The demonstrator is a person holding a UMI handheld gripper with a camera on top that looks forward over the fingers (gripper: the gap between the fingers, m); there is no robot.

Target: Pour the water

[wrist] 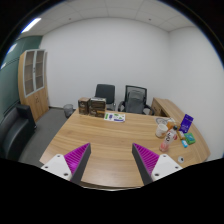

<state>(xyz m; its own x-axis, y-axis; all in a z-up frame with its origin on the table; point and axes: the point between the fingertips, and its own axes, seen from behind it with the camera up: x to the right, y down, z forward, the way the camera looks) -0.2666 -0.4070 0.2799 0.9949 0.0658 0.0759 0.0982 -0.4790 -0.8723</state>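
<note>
The tongs [112, 160] hang spread and empty above the near edge of the wooden tabletop [105, 140], well apart from the cups [162, 128] and packets [185, 124] clustered at its far right.

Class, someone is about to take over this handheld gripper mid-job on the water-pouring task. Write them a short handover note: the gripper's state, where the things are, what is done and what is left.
Gripper: open and empty, held above the near part of the wooden table, with nothing between its fingers.
Things: a small cluster of items stands at the table's right end, beyond the right finger; it includes a cup-like container, but which piece holds the water is too small to tell. Two brown boxes sit at the far end.
Done: nothing grasped yet.
Left: move to the cluster, pick up the water vessel, pour.
</note>
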